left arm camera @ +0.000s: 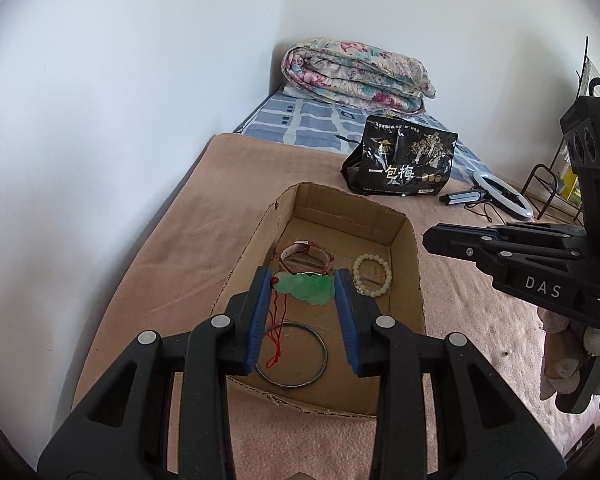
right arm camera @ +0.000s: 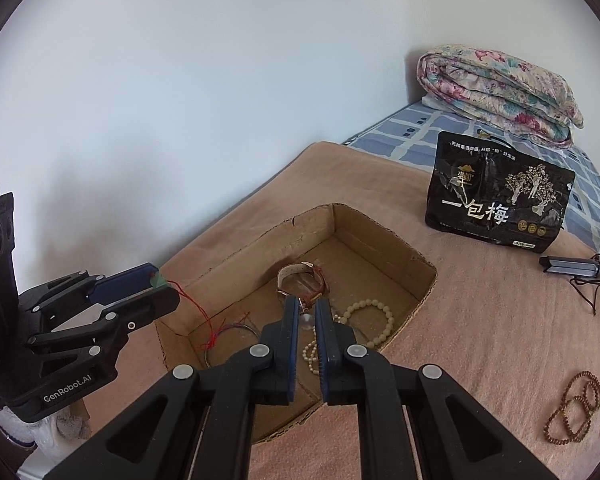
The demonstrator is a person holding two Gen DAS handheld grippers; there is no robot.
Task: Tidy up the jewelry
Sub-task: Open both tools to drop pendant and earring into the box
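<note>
left gripper [left arm camera: 303,280] clamped on a green jade pendant [left arm camera: 306,287] above the open cardboard box [left arm camera: 256,236], red cord [left arm camera: 278,330] dangling into it. right gripper [right arm camera: 307,312] pinched shut on a string of small pale beads [right arm camera: 310,350] hanging over the box's near edge. inside the box: watch [left arm camera: 306,256], cream bead bracelet [left arm camera: 372,275], thin metal bangle [left arm camera: 292,356]. brown bead strand [right arm camera: 576,410] out on the pink blanket [right arm camera: 480,320].

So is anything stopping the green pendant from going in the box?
No, nothing visible blocks it. The left gripper holds the pendant over the open box, and its red cord hangs inside. A watch, bracelet and bangle lie on the bottom.
</note>
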